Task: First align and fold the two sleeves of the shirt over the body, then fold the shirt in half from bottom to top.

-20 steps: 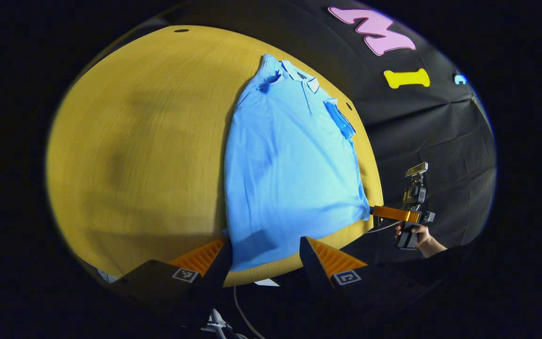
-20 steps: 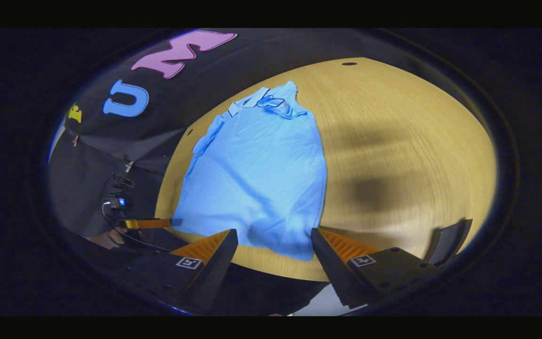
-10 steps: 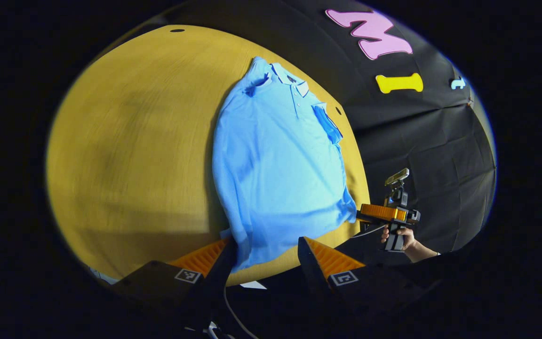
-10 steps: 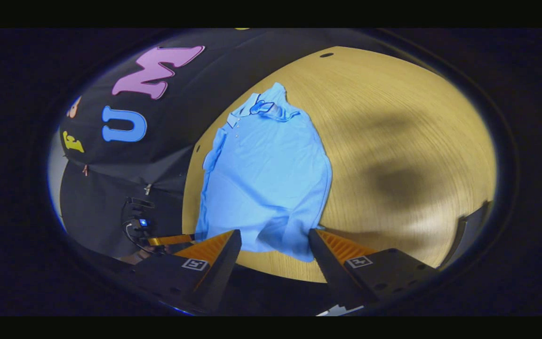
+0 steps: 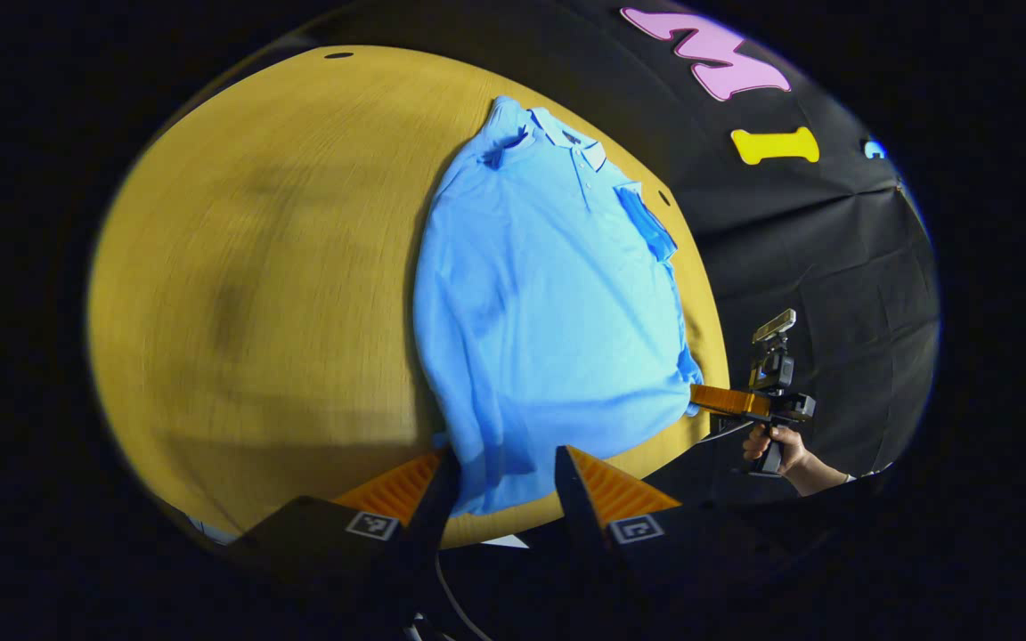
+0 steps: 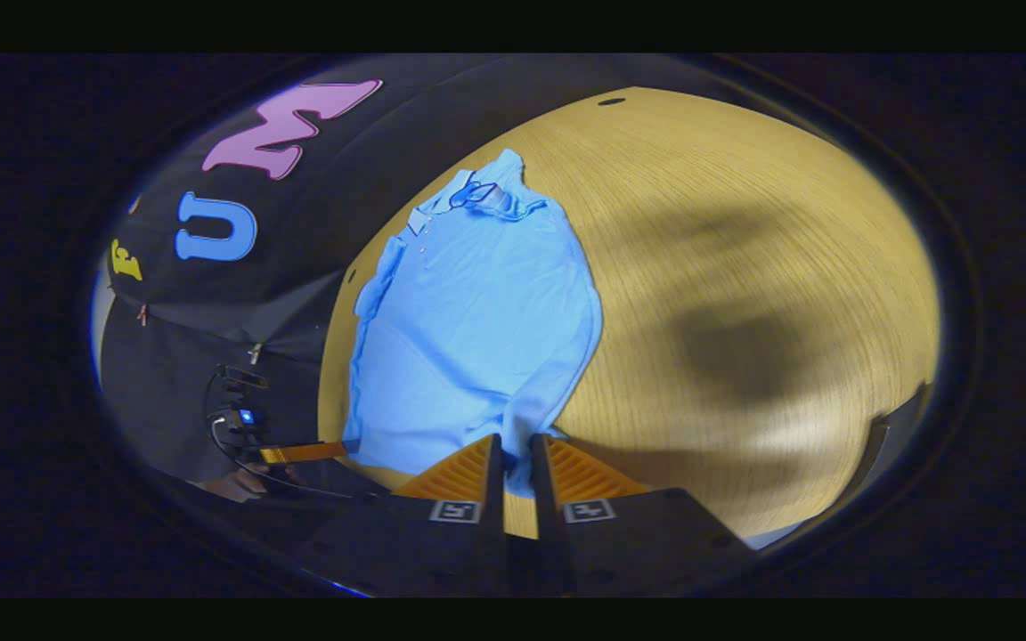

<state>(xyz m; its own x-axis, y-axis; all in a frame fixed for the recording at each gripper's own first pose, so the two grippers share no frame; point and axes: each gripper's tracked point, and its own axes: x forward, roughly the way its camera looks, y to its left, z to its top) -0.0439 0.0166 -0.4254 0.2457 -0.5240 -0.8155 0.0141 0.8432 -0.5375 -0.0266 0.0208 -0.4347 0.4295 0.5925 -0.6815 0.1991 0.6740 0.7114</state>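
Observation:
A light blue polo shirt point(image 5: 549, 294) lies flat on the yellow wooden table point(image 5: 281, 267), collar at the far end and sleeves tucked in along its sides. In the left gripper view my left gripper point(image 5: 502, 467) is open, its fingers narrowed around the shirt's near hem corner. Farther right, a hand point(image 5: 785, 445) holds the right gripper point(image 5: 702, 399) at the other hem corner. In the right gripper view my right gripper point(image 6: 515, 454) is shut on the hem of the shirt point(image 6: 468, 329). The left gripper point(image 6: 335, 450) touches the hem's left corner there.
Bare table point(image 6: 745, 267) stretches wide beside the shirt, with soft shadows on it. The near table edge runs just under both grippers. The black booth wall point(image 5: 816, 258) stands close behind the shirt's other side.
The right gripper's fingers have shut on the shirt's hem. The left gripper's fingers have drawn closer together around the other hem corner. The hem fabric has bunched slightly.

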